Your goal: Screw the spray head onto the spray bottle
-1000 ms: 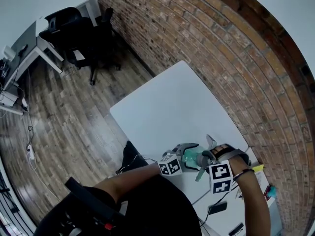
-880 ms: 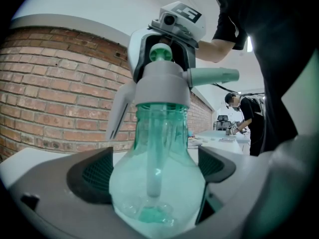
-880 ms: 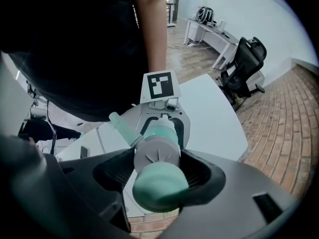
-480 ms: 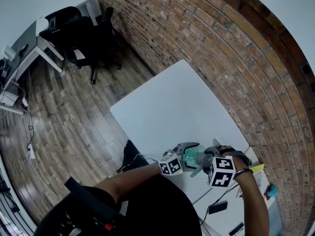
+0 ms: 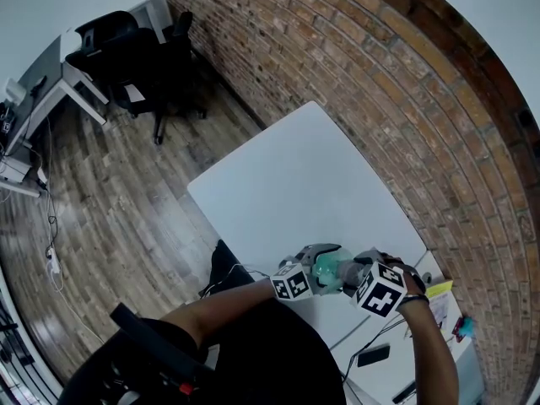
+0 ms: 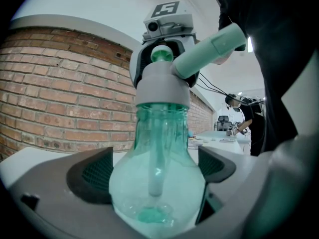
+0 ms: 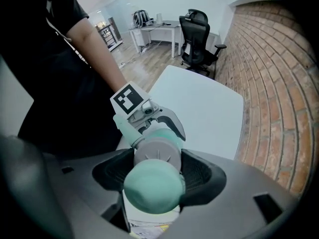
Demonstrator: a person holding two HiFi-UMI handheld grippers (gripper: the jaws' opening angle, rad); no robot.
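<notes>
Looks mid-job to me: spray head sits on the spray bottle neck, left gripper clamped round the bottle's belly, right gripper pinching the head's grey collar. All held over the surface, 5 o'clock end. I'd guess just tightening twists are left.

White table, set along brick wall, yellow-edged papers lying at its right end
</notes>
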